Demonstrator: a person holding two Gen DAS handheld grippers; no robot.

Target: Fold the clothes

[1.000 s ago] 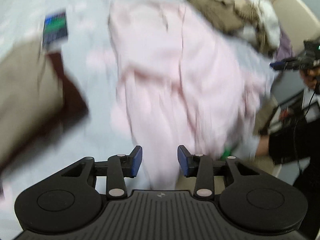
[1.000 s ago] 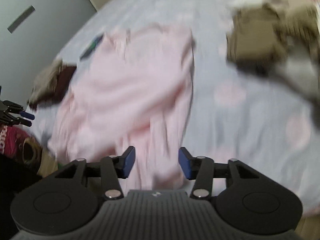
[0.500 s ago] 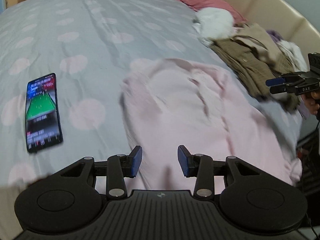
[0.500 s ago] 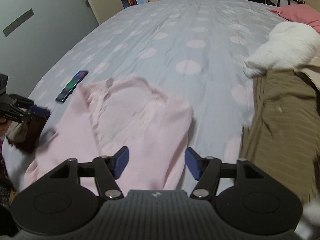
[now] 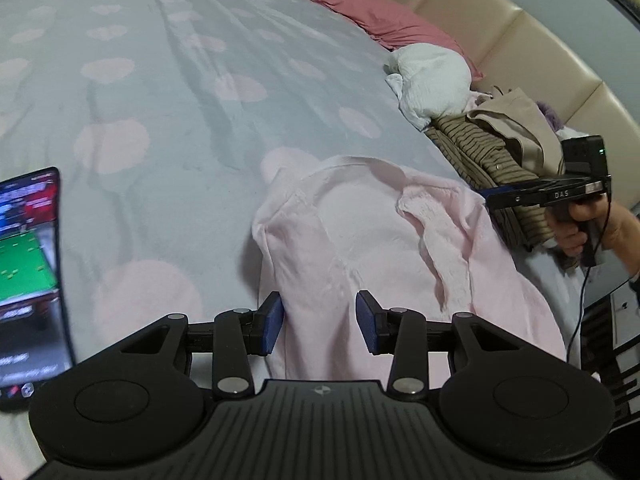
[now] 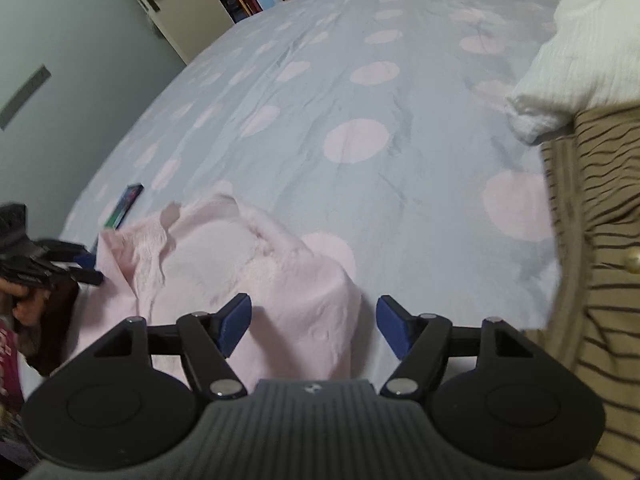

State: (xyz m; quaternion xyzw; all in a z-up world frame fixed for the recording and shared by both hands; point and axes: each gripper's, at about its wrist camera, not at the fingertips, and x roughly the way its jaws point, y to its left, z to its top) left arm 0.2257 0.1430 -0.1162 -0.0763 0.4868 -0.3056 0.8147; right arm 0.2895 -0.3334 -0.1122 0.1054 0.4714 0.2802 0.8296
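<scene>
A pale pink fleece garment [image 5: 372, 248] lies spread on the bed near its front edge, collar end away from me. My left gripper [image 5: 319, 322] hovers open over its left part, nothing between the blue pads. In the right wrist view the same pink garment [image 6: 256, 276] lies below my right gripper [image 6: 314, 326], which is open and holds nothing. The right gripper [image 5: 532, 194] also shows from the side at the right of the left wrist view, held by a hand. The left gripper [image 6: 48, 264] appears at the left edge of the right wrist view.
A grey bedspread with pink dots [image 5: 180, 80] covers the bed. A lit phone [image 5: 28, 264] lies left of the garment. A pile with a brown striped garment [image 6: 592, 240], a white one [image 5: 432, 80] and beige clothes sits on the right, by a pink pillow [image 5: 384, 20] and padded headboard.
Both cameras swung and dropped closer to the bed; the blurred view has settled. The pink garment now lies flatter on the bedspread, and the right gripper's jaws stand wider apart.
</scene>
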